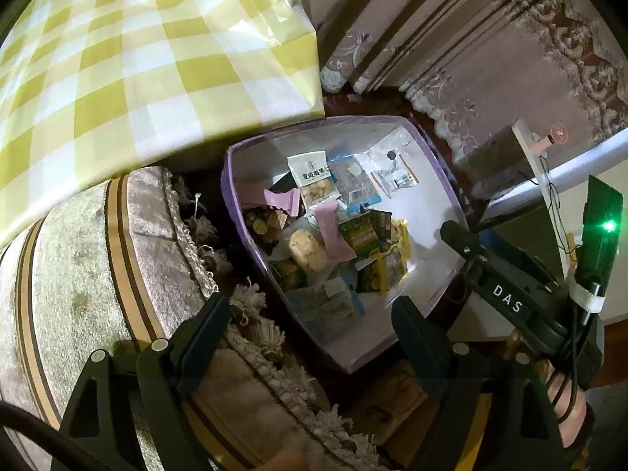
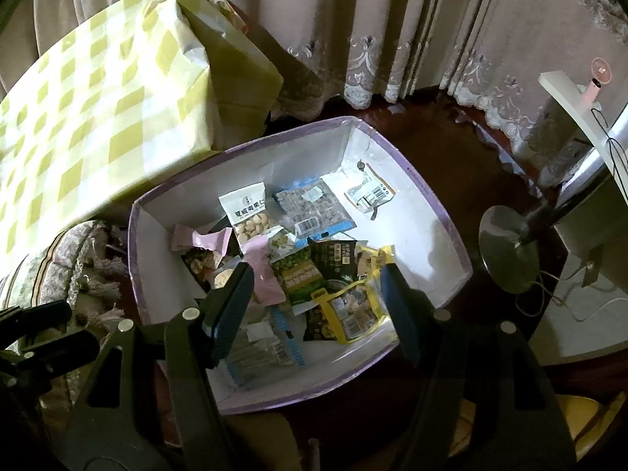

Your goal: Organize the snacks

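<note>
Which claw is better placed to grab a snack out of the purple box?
Probably the right claw: it hangs open over the snack packets inside the purple-rimmed cardboard box. The left claw, also open, sits off the box's edge.

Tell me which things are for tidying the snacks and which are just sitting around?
For the job: purple-edged box; white nut packet; pink wrappers; green packets; yellow packet.
Just there: checked tablecloth; curtains; lamp base; tasselled cushion.
</note>
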A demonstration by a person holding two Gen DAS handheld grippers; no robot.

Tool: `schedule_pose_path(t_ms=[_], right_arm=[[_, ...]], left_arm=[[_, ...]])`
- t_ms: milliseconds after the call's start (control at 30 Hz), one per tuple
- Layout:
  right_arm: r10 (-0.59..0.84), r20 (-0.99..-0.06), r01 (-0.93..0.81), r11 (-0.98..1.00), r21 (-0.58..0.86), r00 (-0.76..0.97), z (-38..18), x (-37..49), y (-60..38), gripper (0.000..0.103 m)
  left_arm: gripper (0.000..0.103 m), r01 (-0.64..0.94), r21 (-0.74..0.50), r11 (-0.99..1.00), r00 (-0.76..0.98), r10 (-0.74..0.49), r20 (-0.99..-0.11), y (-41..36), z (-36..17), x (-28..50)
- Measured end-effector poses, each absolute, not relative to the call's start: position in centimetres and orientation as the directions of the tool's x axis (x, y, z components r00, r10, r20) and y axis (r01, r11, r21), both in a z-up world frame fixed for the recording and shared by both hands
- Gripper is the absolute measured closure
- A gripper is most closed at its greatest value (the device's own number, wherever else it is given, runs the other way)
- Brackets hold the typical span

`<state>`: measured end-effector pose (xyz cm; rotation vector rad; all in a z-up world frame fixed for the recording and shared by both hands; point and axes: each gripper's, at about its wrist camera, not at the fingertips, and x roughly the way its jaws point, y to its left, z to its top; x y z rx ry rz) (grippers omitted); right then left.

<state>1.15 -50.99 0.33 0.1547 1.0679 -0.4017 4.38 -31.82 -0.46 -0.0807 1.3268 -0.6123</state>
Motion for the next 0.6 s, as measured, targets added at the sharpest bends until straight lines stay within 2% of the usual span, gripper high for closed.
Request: schedule_pose_path(t_ms=[600], right_arm=[[-0.243, -0.877, 0.391, 0.918, -0.07, 0.414, 0.26, 1.16, -50.9, 0.033]], left_arm=[[0.018, 0.369, -0.402, 0.838, 0.106, -0.467, -0.878, -31.74, -0.59, 4.66]])
